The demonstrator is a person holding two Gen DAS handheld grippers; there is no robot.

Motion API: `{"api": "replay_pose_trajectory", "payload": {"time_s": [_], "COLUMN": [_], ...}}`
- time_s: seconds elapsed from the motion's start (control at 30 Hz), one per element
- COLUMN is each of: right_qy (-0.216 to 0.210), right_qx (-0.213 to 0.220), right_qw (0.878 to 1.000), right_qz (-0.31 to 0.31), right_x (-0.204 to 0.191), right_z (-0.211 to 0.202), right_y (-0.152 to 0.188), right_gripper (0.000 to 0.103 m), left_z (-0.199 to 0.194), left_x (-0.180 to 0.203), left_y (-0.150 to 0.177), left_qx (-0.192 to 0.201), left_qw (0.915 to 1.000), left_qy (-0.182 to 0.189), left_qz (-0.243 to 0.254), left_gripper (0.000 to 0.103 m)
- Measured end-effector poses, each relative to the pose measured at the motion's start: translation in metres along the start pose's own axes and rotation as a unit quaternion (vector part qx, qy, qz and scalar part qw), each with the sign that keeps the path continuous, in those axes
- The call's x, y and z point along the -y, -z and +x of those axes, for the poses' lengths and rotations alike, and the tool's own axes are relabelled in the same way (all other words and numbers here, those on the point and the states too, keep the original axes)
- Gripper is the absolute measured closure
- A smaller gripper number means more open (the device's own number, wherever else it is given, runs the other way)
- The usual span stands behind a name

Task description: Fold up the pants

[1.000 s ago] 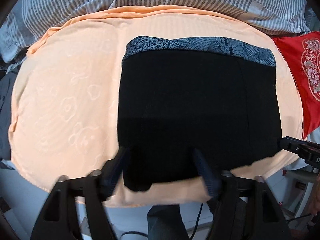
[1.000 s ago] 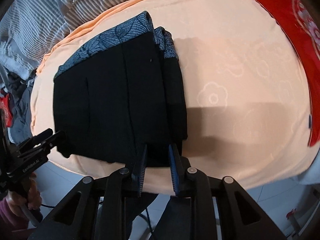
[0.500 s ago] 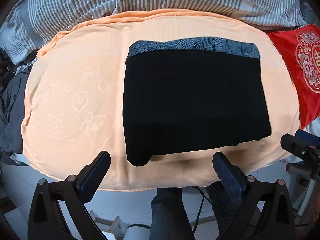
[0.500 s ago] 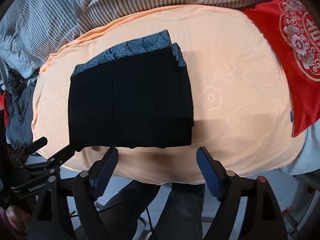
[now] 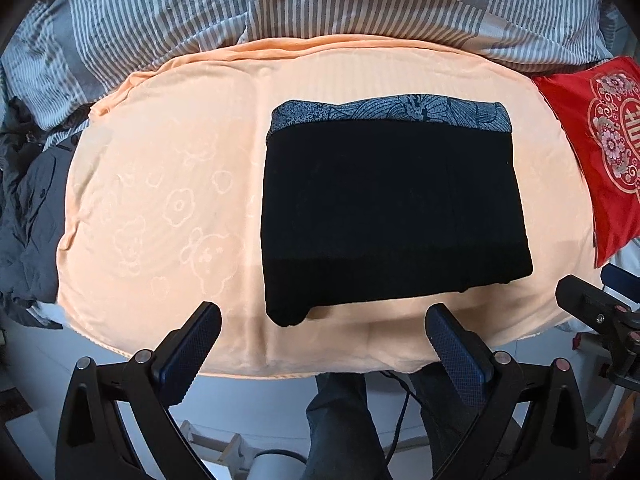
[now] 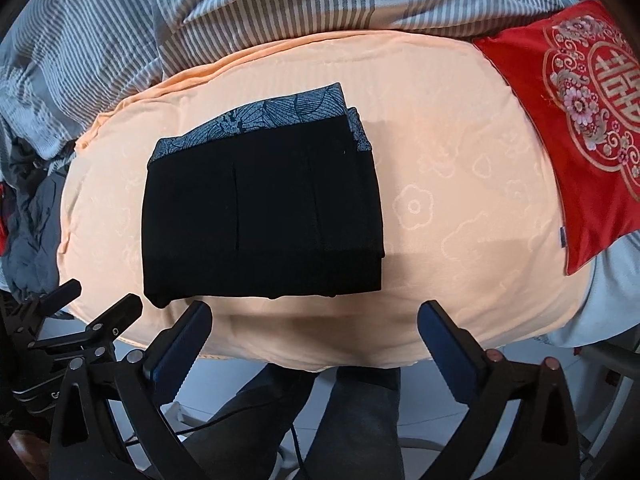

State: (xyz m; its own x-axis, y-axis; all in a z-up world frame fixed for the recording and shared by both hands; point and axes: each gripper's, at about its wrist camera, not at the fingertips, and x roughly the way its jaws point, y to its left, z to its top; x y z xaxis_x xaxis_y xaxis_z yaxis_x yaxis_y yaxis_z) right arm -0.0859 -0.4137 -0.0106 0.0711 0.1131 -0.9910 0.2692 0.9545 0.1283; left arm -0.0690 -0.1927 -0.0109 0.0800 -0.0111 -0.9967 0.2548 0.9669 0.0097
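Beyond both sets of tongs, on the peach blanket (image 5: 168, 200): folded pants (image 5: 392, 216), nothing gripped.

Left tongs (image 5: 322, 336) and right tongs (image 6: 314, 332) are seen spread wide, both jaws having just been opening, with no cloth between them. The pants are laid as a compact black rectangle, long axis running side to side, patterned waistband (image 5: 392, 114) at the far edge. The near edge is judged equally reachable by both; the fold looks finished.
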Motion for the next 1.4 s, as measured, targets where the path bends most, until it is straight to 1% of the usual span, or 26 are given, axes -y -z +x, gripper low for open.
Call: {"api": "replay_pose_trajectory", "payload": {"time_s": [0.23, 0.4, 1.4], "right_qy": [0.018, 0.027, 0.026], "right_qx": [-0.004, -0.007, -0.013], "right_qw": [1.000, 0.999, 0.999], "right_qz": [-0.017, -0.029, -0.040], "right_x": [-0.010, -0.016, -0.023], "right_z": [-0.005, -0.005, -0.003], "right_y": [0.000, -0.002, -0.005], "right_gripper": [0.000, 0.000, 0.000], "left_z": [-0.003, -0.004, -0.006], "left_x": [0.003, 0.004, 0.004], "left_y": [0.003, 0.003, 0.001], "left_qx": [-0.004, -0.007, -0.008], "left_qw": [0.9999, 0.9998, 0.9997], "left_qy": [0.007, 0.002, 0.001], "left_qz": [0.013, 0.020, 0.023], "left_gripper": [0.001, 0.001, 0.001]}}
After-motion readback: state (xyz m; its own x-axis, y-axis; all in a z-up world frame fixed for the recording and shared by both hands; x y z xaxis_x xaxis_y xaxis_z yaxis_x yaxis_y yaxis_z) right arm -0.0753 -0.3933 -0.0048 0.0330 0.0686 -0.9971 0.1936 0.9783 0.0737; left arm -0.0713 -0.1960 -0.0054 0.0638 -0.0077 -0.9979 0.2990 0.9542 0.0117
